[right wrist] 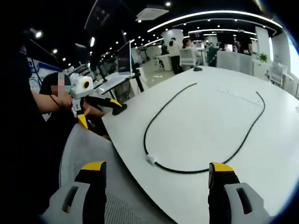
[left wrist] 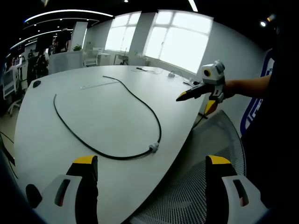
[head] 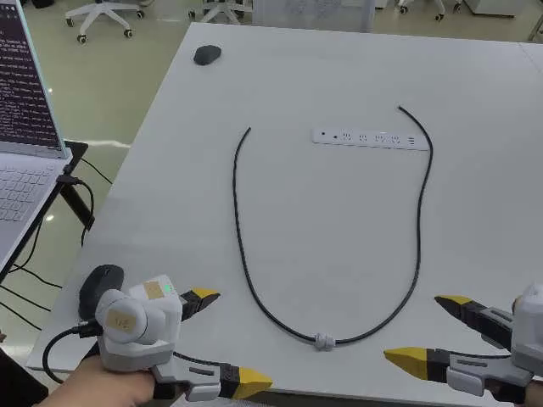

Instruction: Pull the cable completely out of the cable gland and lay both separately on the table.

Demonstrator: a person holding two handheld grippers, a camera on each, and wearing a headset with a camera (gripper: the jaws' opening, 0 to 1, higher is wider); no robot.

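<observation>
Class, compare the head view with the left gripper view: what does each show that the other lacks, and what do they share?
The head view adds the open laptop beside the table. The left gripper view adds bright windows and a mesh chair seat below the table edge. Both share the white table, the black cable lying in a U, the cable gland threaded on it, and the open right hand-held gripper.

One cable (head: 242,254), one gland (head: 322,341), one power strip (head: 370,138), perhaps one mouse (head: 207,54).

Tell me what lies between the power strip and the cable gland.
Bare table. In the head view, nothing sits between the power strip and the cable gland; the cable loops around that stretch.
</observation>
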